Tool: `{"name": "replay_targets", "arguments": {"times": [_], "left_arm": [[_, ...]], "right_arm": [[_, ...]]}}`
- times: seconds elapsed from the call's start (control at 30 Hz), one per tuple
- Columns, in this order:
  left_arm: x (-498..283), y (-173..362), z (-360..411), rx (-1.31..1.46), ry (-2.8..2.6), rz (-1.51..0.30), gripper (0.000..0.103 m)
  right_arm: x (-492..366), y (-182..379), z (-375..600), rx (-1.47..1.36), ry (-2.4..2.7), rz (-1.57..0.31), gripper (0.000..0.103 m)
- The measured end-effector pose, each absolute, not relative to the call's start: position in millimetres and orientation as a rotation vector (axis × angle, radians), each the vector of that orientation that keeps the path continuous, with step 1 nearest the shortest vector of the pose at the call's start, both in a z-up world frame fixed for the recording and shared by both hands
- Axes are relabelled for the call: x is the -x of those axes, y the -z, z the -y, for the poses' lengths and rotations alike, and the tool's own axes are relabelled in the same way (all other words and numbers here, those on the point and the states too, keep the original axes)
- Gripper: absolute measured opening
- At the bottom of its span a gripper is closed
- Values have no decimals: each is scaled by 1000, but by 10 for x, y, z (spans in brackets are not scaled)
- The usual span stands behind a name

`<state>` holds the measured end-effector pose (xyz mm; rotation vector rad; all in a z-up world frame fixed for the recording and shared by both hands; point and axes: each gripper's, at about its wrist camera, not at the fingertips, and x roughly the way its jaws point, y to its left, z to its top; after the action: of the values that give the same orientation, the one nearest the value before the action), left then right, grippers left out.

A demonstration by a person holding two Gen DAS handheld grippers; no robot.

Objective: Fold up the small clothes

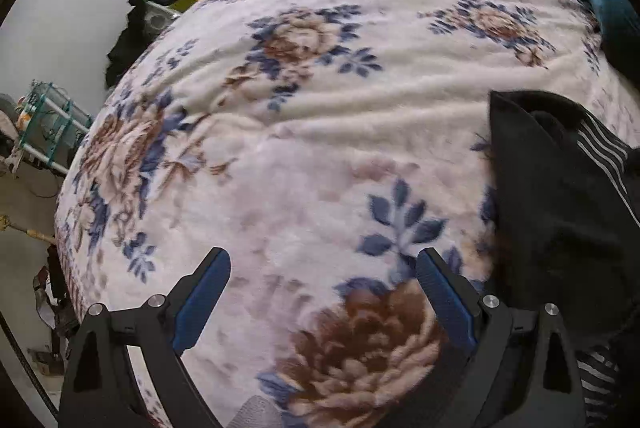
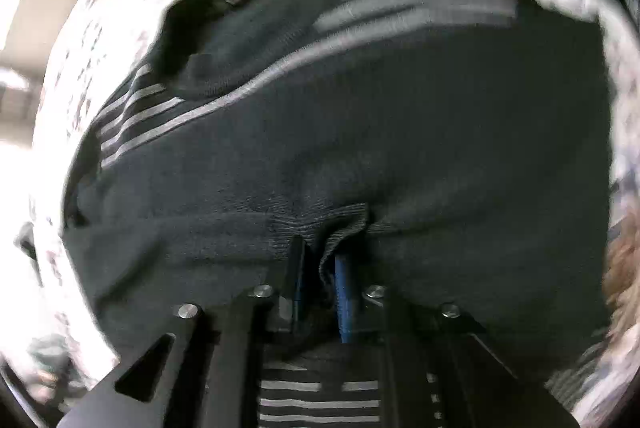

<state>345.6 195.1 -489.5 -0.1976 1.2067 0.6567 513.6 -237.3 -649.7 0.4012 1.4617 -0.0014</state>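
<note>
**Right gripper pinching the dark garment, left free over the blanket**

The floral blanket (image 1: pixel 304 132) covers the bed and fills most of my left wrist view. On it, at the right of that view, lies the dark garment with pale stripes (image 1: pixel 560 196), partly rumpled. My left gripper (image 1: pixel 322 268) hangs over bare blanket just beside the garment, jaws wide, nothing between them. My right gripper (image 2: pixel 320 252) is narrowed onto a ribbed edge of the same garment (image 2: pixel 360 132), cloth bunched between the blue pads. I judge this the grasping step before a fold. Next I need my left gripper on a matching edge, so both can lift and lay it over evenly
</note>
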Motion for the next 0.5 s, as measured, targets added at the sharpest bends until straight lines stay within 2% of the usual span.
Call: {"name": "replay_targets", "arguments": {"times": [0.13,0.23,0.5], "left_arm": [[-3751,4926,-1733,193,-593,-1205,95],[-3988,4979,-1531,181,-521,-1203,95],[-4923,5159,-1045,136,-373,-1194,95]], "right_arm": [[-4985,6065,2539,-290,36,-1339,10],[-4908,5845,3026,-274,149,-1283,10],[-5007,6034,4029,-313,297,-1332,10]]}}
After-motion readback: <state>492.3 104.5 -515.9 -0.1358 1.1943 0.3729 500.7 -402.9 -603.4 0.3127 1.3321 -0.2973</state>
